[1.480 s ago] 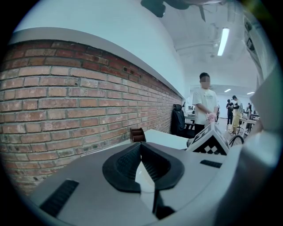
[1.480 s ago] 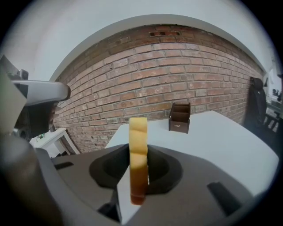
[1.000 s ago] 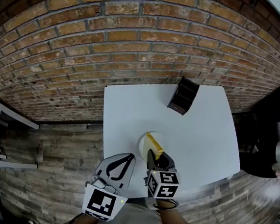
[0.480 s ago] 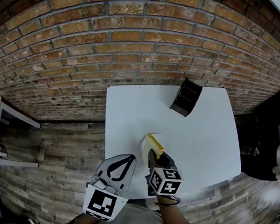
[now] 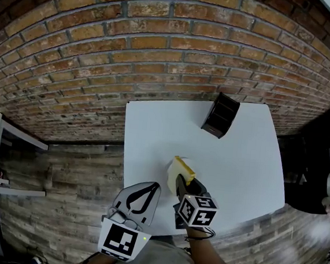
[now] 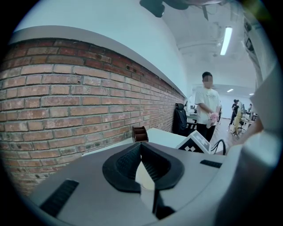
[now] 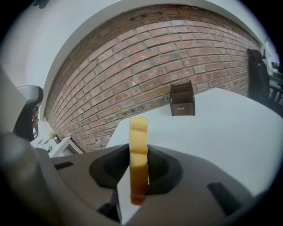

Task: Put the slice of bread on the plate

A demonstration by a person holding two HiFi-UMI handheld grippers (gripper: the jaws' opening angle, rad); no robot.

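Though narrow, right gripper [image 7: 139, 155] on bread [image 7: 138, 131].

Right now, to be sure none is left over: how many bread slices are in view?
1 slice, gripped on edge in the right claw, above the plate. The dark holder's inside is hidden.

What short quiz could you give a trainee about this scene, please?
1. Which gripper grips the slice of bread?
2. True or false: the left gripper has its jaws wide apart.
3. What stands at the far side of the table, near the brick wall? A a mug; B a dark brown box; C a bottle.
Key: 1 the right gripper; 2 false, they are together; 3 B.
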